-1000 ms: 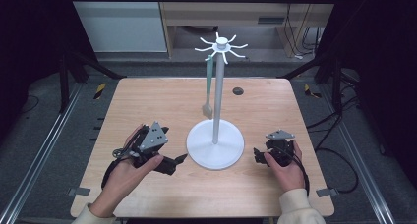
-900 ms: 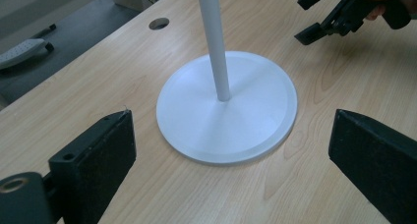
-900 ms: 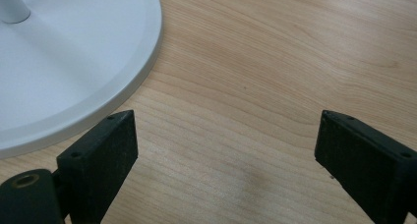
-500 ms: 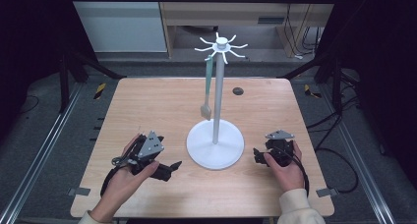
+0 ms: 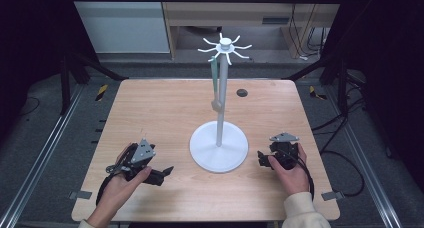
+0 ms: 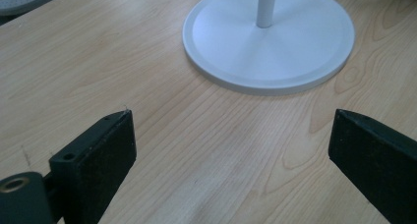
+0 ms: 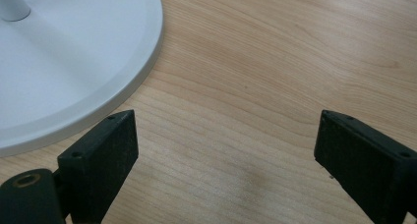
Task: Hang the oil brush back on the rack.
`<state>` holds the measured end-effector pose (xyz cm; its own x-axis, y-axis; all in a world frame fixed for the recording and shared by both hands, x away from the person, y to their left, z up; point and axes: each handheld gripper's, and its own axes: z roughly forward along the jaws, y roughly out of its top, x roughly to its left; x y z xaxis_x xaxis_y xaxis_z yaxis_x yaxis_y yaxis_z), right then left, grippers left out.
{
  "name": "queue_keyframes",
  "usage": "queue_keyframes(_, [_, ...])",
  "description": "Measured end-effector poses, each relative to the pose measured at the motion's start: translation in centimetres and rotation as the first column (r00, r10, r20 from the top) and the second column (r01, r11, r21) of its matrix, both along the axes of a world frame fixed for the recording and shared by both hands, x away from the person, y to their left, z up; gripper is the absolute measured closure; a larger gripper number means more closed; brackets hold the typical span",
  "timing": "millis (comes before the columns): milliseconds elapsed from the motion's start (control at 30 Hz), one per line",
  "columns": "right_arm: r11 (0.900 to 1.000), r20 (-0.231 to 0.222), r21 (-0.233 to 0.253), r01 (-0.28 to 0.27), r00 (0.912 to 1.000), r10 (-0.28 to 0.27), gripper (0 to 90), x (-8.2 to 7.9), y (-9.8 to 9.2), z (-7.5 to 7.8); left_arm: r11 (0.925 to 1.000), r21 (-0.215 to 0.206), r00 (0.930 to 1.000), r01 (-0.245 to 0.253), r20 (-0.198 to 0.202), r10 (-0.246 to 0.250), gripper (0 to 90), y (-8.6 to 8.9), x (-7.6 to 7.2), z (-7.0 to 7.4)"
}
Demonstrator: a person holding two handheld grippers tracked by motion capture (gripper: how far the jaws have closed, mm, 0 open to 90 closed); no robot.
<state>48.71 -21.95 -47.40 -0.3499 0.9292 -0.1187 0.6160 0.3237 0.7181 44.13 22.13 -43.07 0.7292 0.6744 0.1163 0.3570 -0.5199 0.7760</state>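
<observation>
Both grippers, left (image 5: 167, 172) and right (image 5: 261, 159), are resting on the counter (image 5: 165, 108) with fingers released, flanking the stand (image 5: 218, 147); probably next is reaching for its hanging strap (image 5: 215, 83).

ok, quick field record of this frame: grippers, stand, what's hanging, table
left gripper: open, empty, low over the table, left of the base
right gripper: open, empty, just right of the base
stand: white, upright, round base mid-table, hooks on top
hanging item: greenish strap on one hook, beside the pole
table: light wood, small dark spot behind the stand
</observation>
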Motion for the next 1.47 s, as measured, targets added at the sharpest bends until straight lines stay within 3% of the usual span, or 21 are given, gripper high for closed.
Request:
queue_keyframes(600, [1.000, 0.004, -0.006, -0.006, 1.0000, 0.006, 10.2, 0.0, -0.1, 0.0, 0.9932, -0.025, 0.9934, -0.114, -0.018, 0.114, 3.7, 4.4, 0.8, -2.7])
queue_keyframes(1133, [1.000, 0.011, -0.012, -0.017, 0.9998, 0.017, 10.1, 0.0, -0.1, 0.0, 0.9758, 0.006, 0.9752, -0.219, -0.032, 0.219, 3.7, 7.9, 1.2, -4.8])
queue_keyframes(1333, [1.000, 0.013, -0.005, -0.016, 0.9998, 0.016, 9.9, -0.1, -0.1, 0.0, 0.9639, 0.009, 0.9629, -0.266, -0.045, 0.266, 3.8, 9.0, 1.4, -5.1])
queue_keyframes(1467, [1.000, 0.014, -0.006, -0.017, 0.9998, 0.017, 9.9, -0.1, -0.1, 0.0, 0.9661, 0.028, 0.9649, -0.257, -0.050, 0.258, 3.8, 8.6, 1.4, -5.3])
